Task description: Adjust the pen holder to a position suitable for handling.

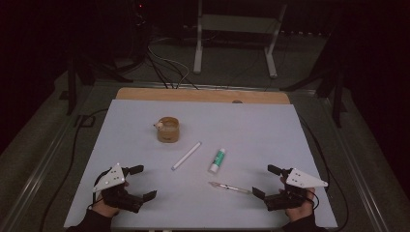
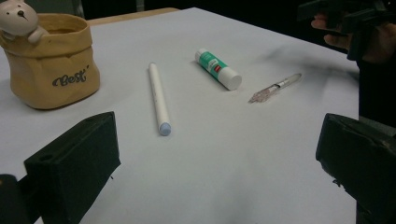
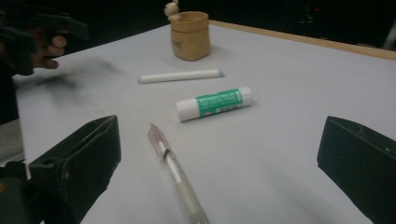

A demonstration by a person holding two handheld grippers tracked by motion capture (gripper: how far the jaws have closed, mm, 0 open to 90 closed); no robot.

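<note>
High view: I've got the pale sheet (image 1: 270, 121) on a wood table, dark room behind, left gripper (image 1: 140, 182) and right gripper (image 1: 267, 181) both gaping empty; left gripper view: white stick (image 2: 159, 99) lies mid-sheet beside tan pot (image 2: 51, 60); right gripper view: clear pen (image 3: 177, 175) nearest my jaws, glue stick (image 3: 215, 103) just past it.

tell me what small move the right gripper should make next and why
Probably ease the right gripper forward and down over the clear plastic pen. Its jaws stand open with nothing between them, and that pen lies flat on the white table sheet just ahead of them, nearer than the green-labelled glue stick.
</note>
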